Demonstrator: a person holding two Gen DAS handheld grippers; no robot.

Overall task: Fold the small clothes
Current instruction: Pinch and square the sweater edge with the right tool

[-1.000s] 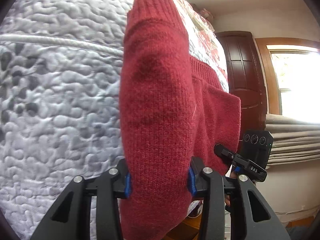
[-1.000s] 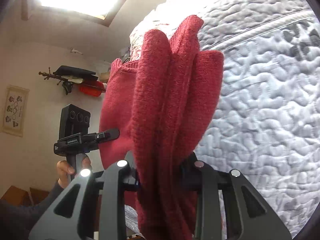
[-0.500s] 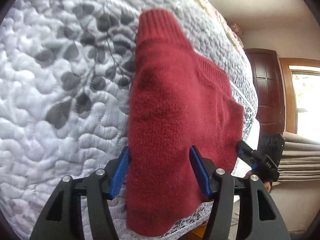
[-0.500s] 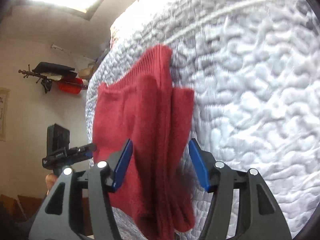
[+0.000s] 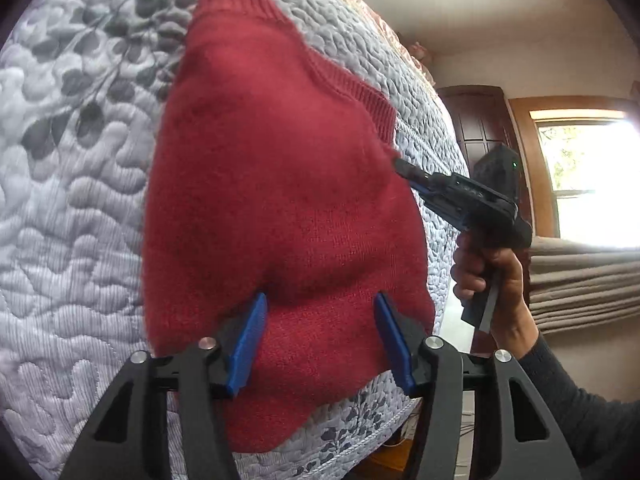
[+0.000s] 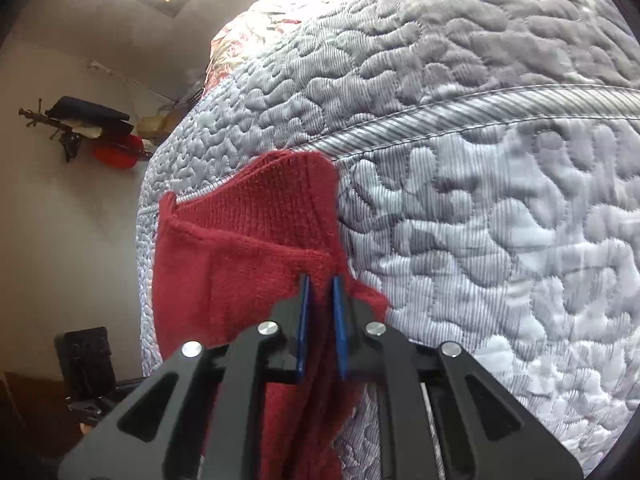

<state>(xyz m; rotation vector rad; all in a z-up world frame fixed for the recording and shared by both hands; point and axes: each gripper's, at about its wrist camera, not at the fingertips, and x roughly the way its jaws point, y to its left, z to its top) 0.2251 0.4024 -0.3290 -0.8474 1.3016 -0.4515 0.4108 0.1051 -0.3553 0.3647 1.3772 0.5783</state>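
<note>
Left wrist view: left tongs [image 5: 320, 336] spread wide over red knit sweater [image 5: 276, 216], flat on quilted bed [image 5: 72, 208].
Right tongs [image 6: 320, 320]: clamped on sweater's edge.
Room: bare quilt alongside.

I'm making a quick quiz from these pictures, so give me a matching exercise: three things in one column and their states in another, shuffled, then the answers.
Things:
1. left gripper
2. right gripper
3. red sweater

States:
A. lying on the grey quilt
B. jaws wide apart
C. jaws nearly shut, red knit between them

Pairs: 1-B, 2-C, 3-A
</note>
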